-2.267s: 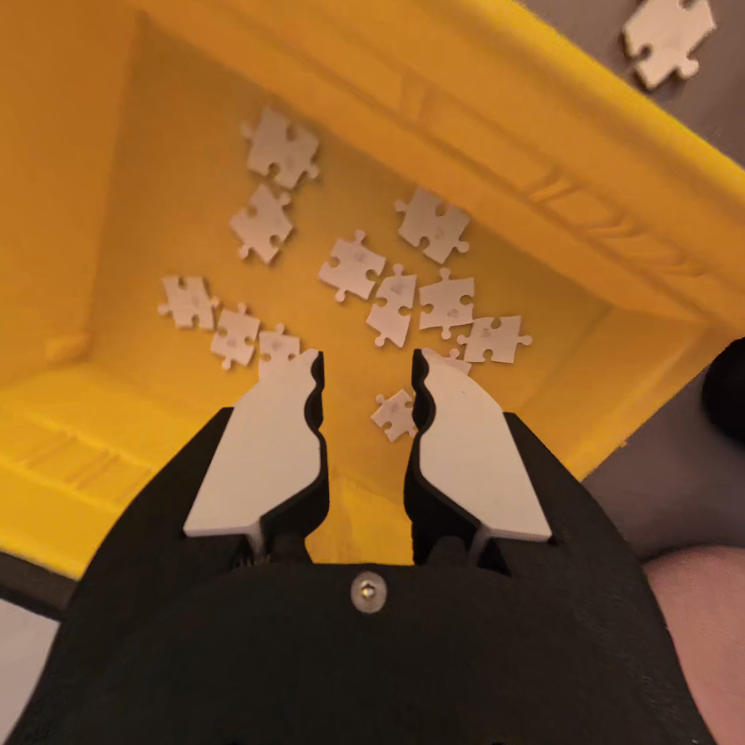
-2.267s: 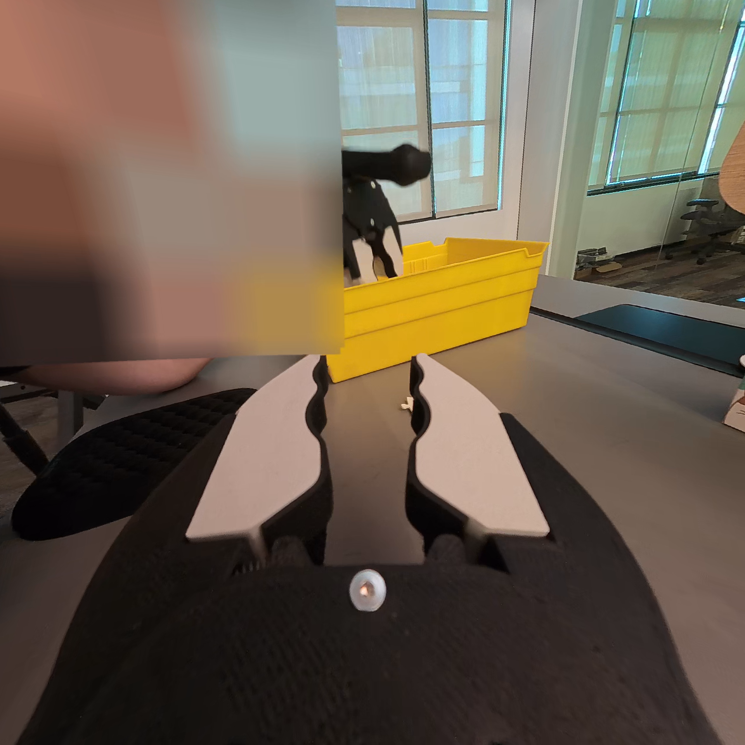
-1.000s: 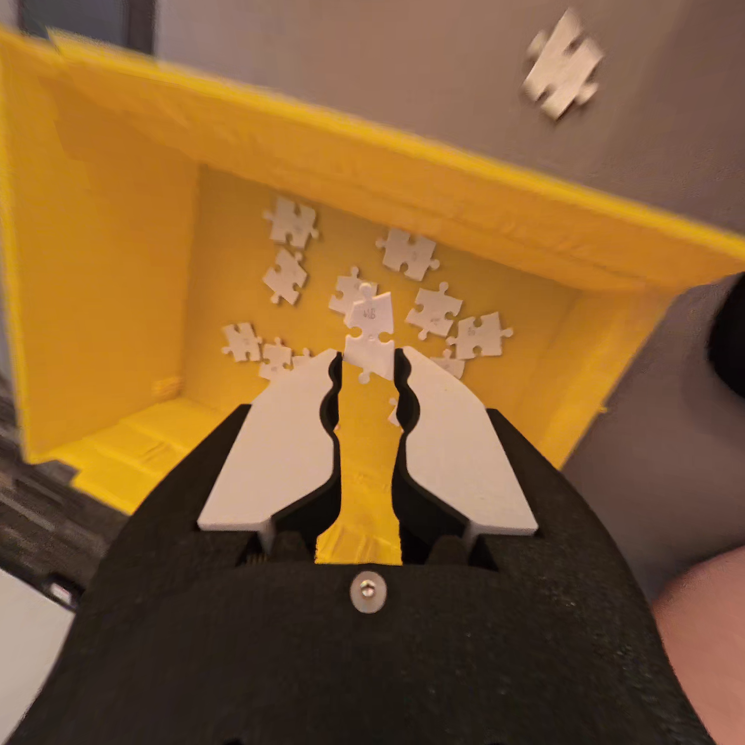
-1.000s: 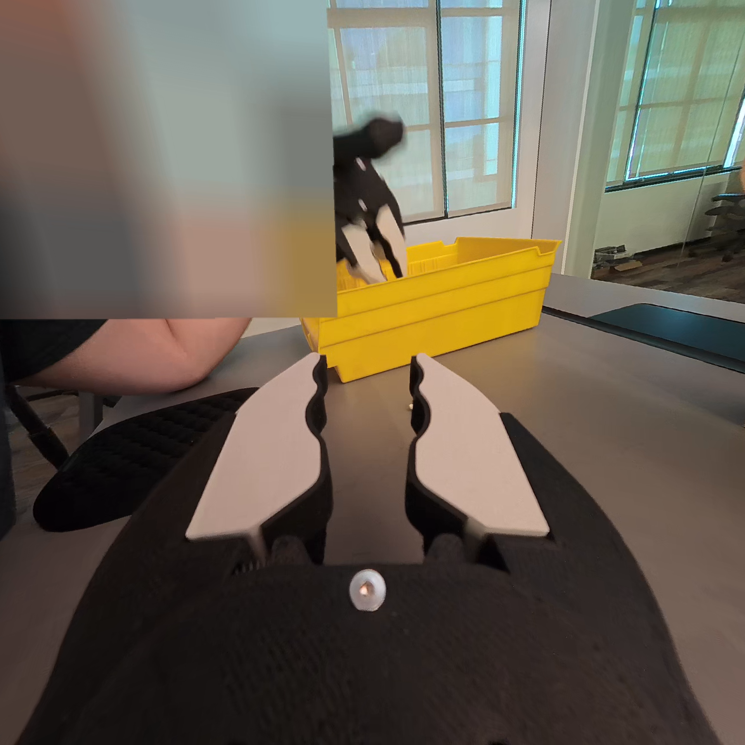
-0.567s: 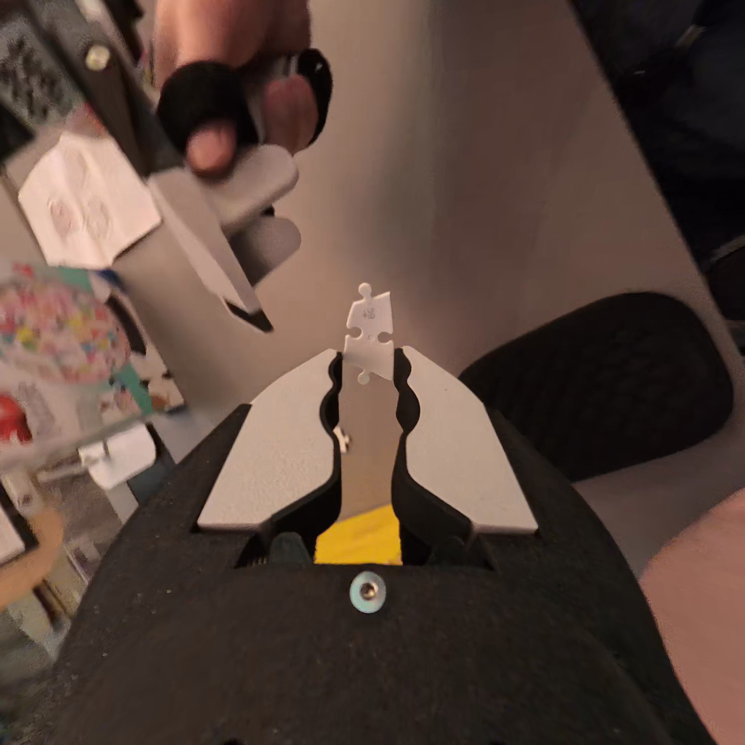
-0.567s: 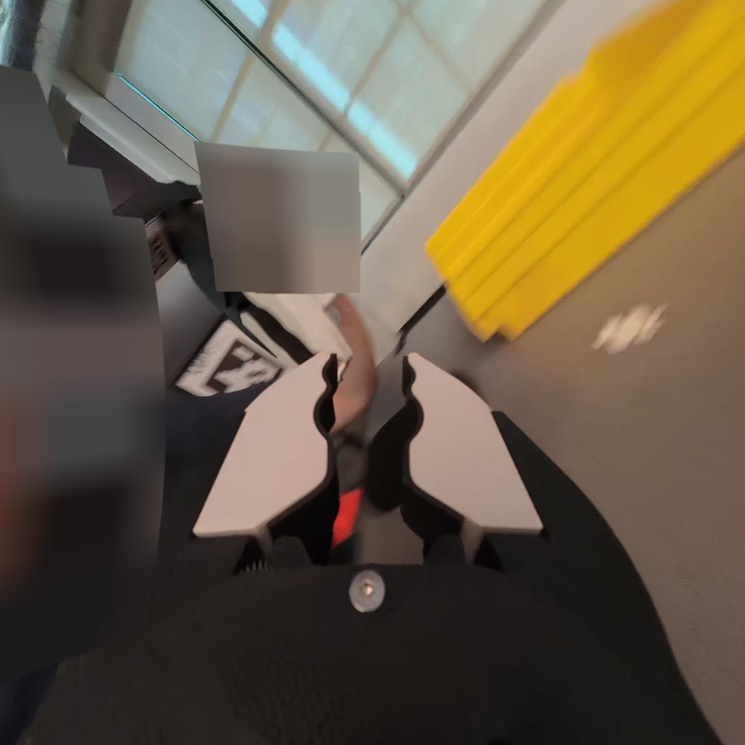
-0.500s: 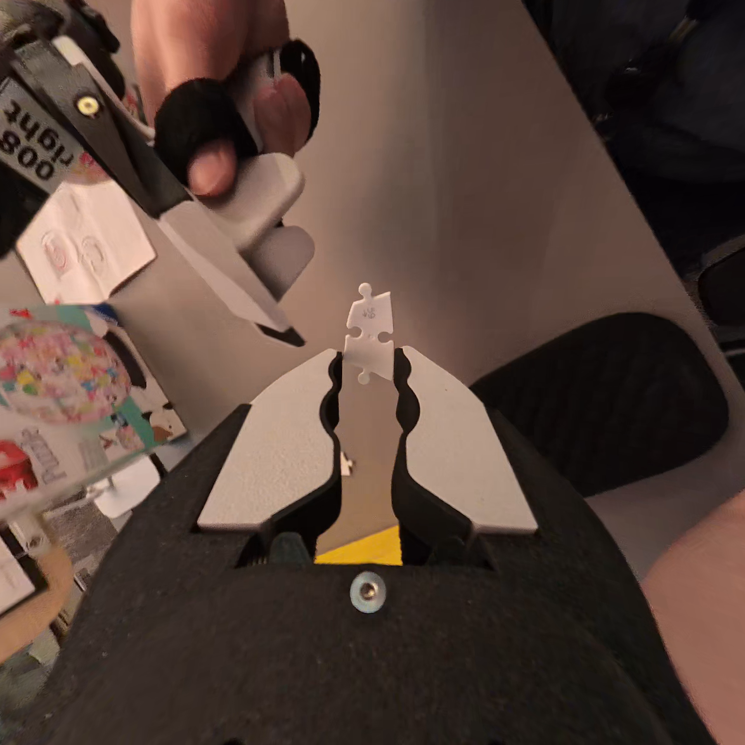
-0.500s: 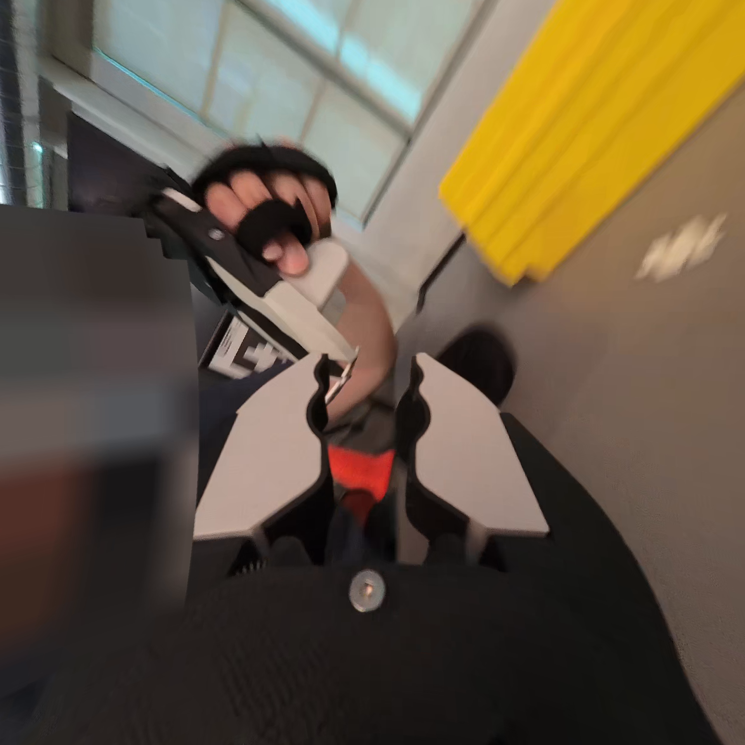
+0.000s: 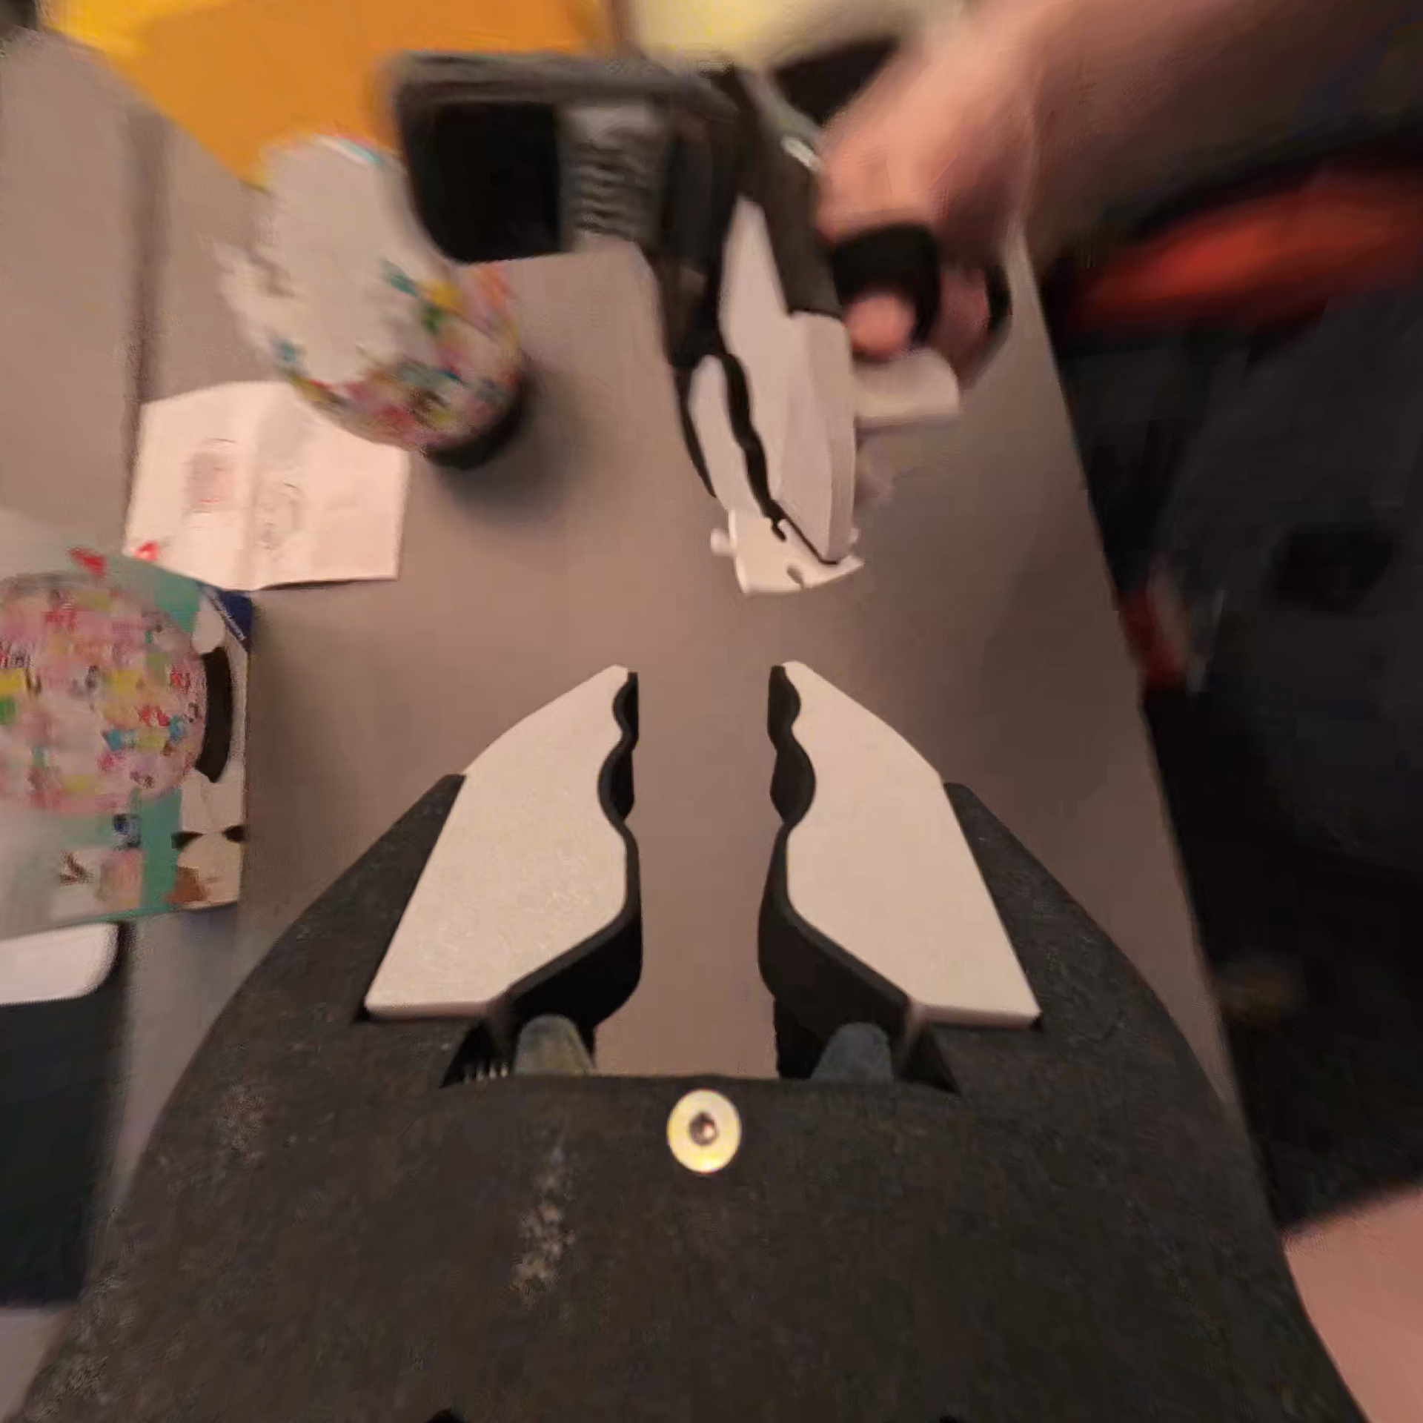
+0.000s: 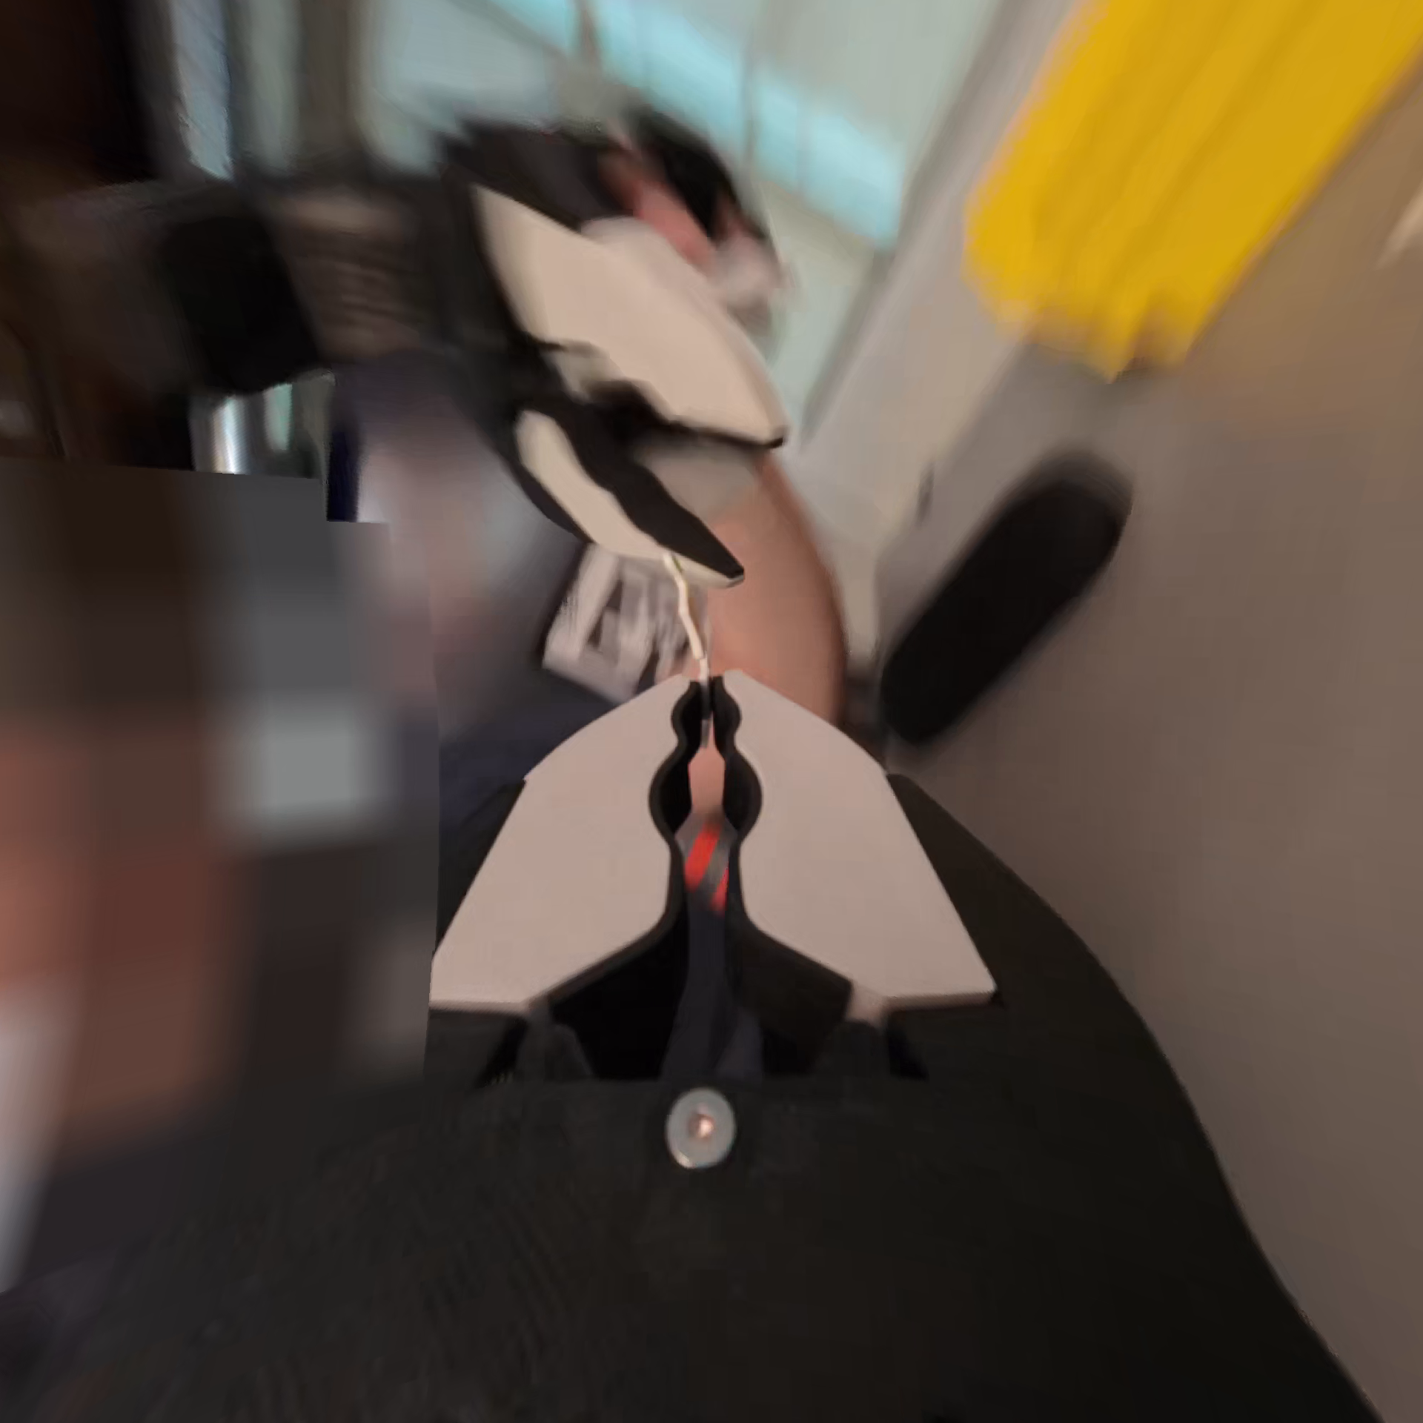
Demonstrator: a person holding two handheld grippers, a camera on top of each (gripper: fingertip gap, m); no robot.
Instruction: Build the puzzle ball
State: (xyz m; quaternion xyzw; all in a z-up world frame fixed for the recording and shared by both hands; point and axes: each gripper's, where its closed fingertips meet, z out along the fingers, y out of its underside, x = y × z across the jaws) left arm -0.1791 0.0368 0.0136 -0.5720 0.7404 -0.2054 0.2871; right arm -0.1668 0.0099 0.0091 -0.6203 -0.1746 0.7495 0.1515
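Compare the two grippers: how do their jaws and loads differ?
The left gripper has its jaws apart; the right gripper has them shut. The left gripper holds nothing; the right gripper pinches a white puzzle piece. Both are black with pale jaws.

A grey table (image 9: 462, 616) fills the left view under warm light. In the blurred right view, bright windows (image 10: 808, 115) stand beyond it.

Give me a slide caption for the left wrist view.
Left gripper open and empty over the table; right gripper holds a white puzzle piece near the ball.
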